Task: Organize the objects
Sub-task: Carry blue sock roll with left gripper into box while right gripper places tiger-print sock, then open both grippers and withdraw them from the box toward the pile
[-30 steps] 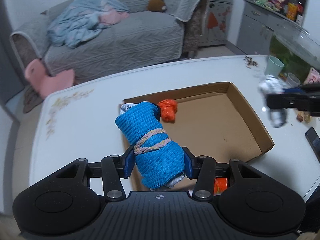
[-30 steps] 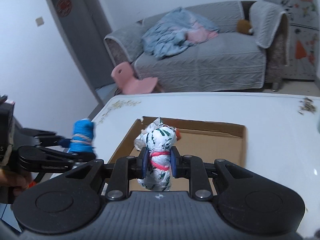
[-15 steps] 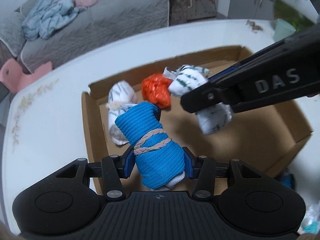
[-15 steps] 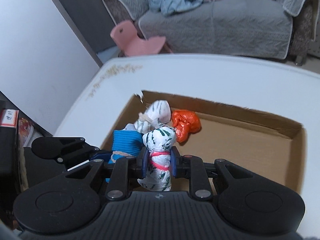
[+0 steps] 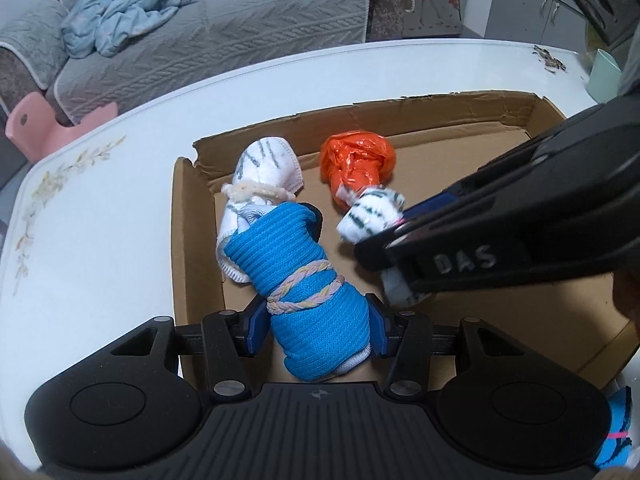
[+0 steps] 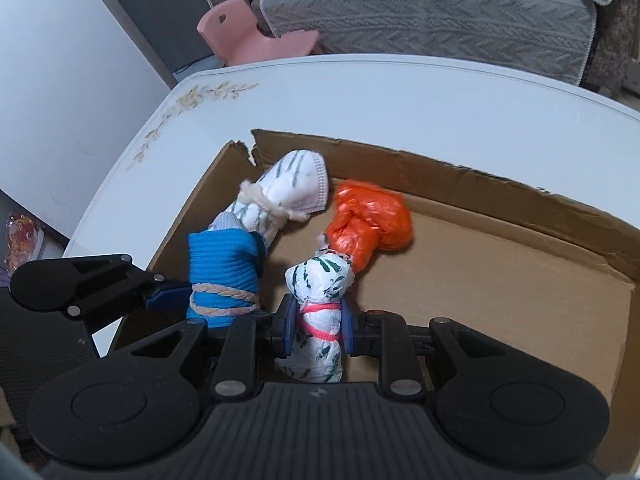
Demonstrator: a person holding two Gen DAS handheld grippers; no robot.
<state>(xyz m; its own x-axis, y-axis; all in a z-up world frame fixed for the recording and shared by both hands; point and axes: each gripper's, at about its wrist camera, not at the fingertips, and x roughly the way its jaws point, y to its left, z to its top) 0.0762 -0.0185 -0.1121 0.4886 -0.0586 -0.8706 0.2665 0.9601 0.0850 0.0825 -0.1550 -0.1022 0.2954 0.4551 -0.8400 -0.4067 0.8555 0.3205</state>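
In my left gripper [image 5: 316,326] sat a blue ribbed cloth roll [image 5: 308,300], tied round its middle with a pale braided cord, a bit of white lining poking out at the near end. It stood lengthwise between the blue pads, which pressed its flanks just below the cord, so the jaws were clamped on it; its far end leaned over the near left corner of the cardboard tray [image 5: 520,108]. My right gripper [image 6: 318,330] had its jaws closed tight on a white bundle with green streaks [image 6: 320,304], cinched by a pink elastic band right at pad level, its top bulging above the fingers and its base hanging below them. From the left wrist view, that bundle showed at the tip of the right gripper's black fingers, low over the tray floor, just beside the blue roll. In the tray lay a white cloth roll with grey stripes [image 6: 286,196], tied with cream yarn, along the left wall, and a knotted orange plastic bag [image 6: 370,226] just right of it, its tail touching or nearly touching the top of the held white bundle. The tray rested on a white table [image 6: 360,96] with a floral print at the corner.
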